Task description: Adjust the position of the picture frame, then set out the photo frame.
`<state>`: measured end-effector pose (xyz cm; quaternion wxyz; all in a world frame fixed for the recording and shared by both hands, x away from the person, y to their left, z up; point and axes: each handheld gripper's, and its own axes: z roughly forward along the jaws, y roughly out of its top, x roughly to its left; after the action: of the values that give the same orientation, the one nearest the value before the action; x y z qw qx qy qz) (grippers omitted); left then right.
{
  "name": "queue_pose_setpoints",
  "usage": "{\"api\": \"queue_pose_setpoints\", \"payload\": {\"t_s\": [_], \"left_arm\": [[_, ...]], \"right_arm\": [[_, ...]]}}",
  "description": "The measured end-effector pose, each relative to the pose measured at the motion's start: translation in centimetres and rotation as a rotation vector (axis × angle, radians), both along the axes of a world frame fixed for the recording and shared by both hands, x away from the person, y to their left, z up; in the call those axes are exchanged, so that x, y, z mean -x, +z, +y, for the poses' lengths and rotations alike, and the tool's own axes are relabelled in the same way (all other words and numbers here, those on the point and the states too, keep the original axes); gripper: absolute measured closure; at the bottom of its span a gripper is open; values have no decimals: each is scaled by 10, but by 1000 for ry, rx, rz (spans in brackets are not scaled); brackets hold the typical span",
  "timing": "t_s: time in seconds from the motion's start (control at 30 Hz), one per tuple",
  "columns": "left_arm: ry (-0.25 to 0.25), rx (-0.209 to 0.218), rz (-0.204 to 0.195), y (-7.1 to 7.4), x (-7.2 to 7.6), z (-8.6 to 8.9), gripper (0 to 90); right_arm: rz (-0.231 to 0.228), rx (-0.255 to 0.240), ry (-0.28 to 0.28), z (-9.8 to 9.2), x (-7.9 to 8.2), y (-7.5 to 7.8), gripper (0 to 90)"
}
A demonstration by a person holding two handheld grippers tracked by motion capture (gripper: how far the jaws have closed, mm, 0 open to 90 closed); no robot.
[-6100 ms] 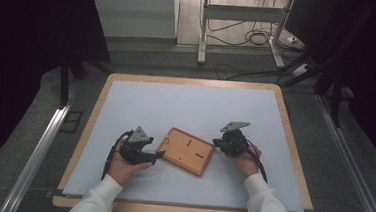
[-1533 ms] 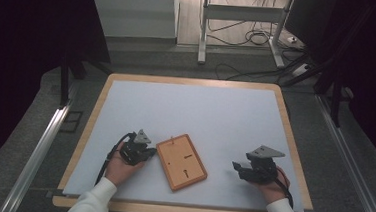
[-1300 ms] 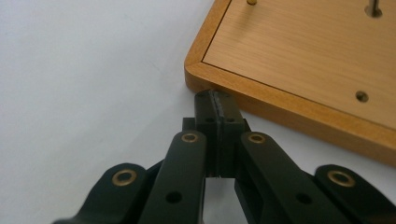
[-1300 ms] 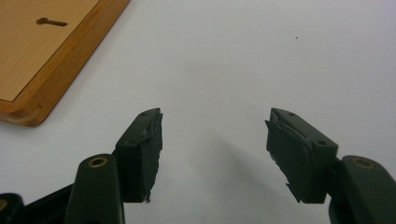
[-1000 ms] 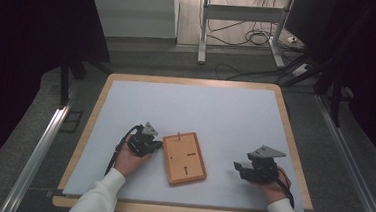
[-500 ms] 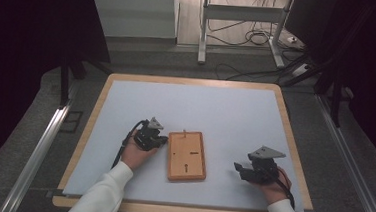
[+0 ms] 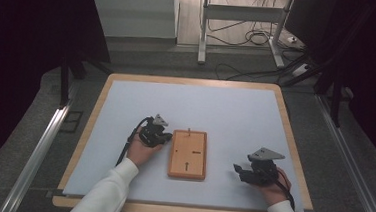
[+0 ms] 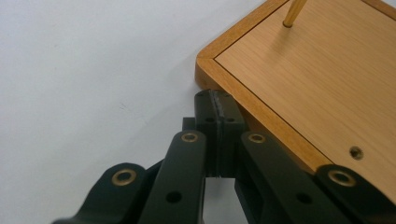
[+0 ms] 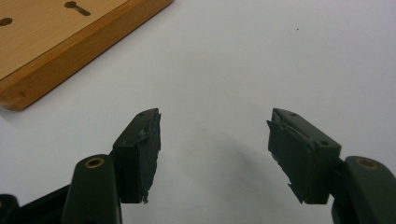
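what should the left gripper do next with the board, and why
Probably one more light nudge, if any: the shut left gripper presses its tips on the board near a corner, and the board already looks square to the table.

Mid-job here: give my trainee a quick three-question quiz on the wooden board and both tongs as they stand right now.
1. True or false: the left tongs are shut, their tips against the edge of the wooden board.
2. The right tongs are: A) shut on the board; B) open over the bare white table top, clear of the board; C) shut on the peg.
3. What stands upright near the board's far edge in the high view?

Key: 1 true. 2 B. 3 a thin peg.
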<state>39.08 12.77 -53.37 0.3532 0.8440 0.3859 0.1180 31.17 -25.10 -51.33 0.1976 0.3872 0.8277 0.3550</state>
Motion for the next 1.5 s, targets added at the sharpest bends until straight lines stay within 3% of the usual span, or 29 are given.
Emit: {"api": "queue_pose_setpoints", "payload": {"t_s": [0.13,0.23,0.47,0.53,0.6,0.7,0.8,1.0,1.13,1.5], "left_arm": [[7,4,-23,5,9,6,900],[4,37,-38,12,19,12,900],[-24,63,-67,23,36,20,874],[-24,63,-77,24,40,21,818],[-18,48,-89,23,42,22,693],[-3,47,-80,21,42,25,498],[-7,56,-65,22,44,28,387],[-4,83,-63,27,58,39,348],[-12,78,-62,27,64,42,351],[-54,86,-84,26,58,37,355]], "right_arm": [[-9,-7,-6,-1,2,1,349],[-13,-8,-3,-2,2,2,349],[-19,-14,7,-1,2,2,349],[-18,-14,14,0,2,0,347],[-18,-12,21,0,2,0,346],[-27,-18,25,2,0,-1,342],[-36,-15,28,5,-1,0,340],[-58,-24,41,10,1,3,333],[-62,-29,39,9,1,3,323],[-68,-26,9,4,5,2,312]]}}
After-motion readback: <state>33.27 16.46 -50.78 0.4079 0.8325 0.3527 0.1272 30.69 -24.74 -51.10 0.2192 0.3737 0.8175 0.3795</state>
